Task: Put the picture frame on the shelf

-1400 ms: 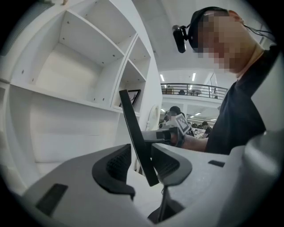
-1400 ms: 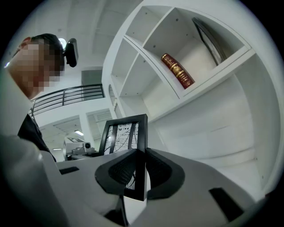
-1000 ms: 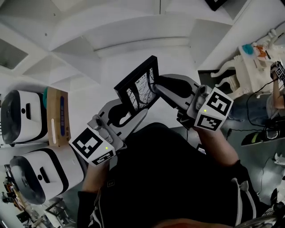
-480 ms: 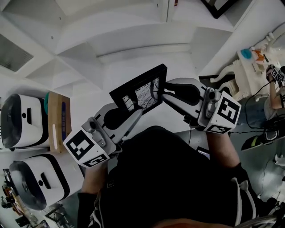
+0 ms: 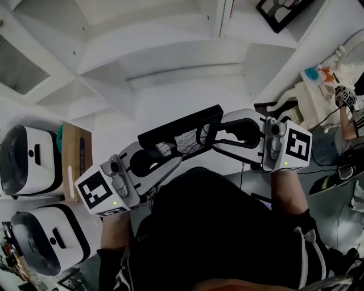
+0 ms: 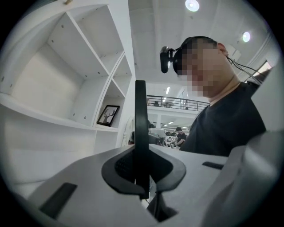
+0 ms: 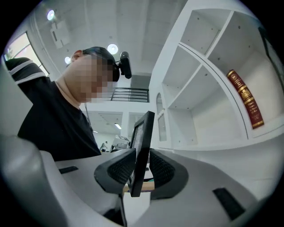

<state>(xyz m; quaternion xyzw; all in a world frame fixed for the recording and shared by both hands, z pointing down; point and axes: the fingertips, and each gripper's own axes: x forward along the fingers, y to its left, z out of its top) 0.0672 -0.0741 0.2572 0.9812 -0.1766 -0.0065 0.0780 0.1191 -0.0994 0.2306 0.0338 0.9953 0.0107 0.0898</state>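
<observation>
The black picture frame hangs in the air in front of the white shelf unit, its long edge nearly level. My left gripper is shut on the frame's lower left part; in the left gripper view the frame runs edge-on between the pressed pads of that gripper. My right gripper is at the frame's right end. Its jaws are opening: in the right gripper view the frame stands between them with a gap at the right pad.
Another framed picture stands in a shelf compartment at the top right. A red book leans in a compartment. Two white rounded devices and a cardboard box sit at the left. A cluttered white table is at the right.
The frame has swung from a steep tilt to nearly level and shifted right. The left gripper has closed on its lower left part. The right gripper has moved right, its jaws wider.
</observation>
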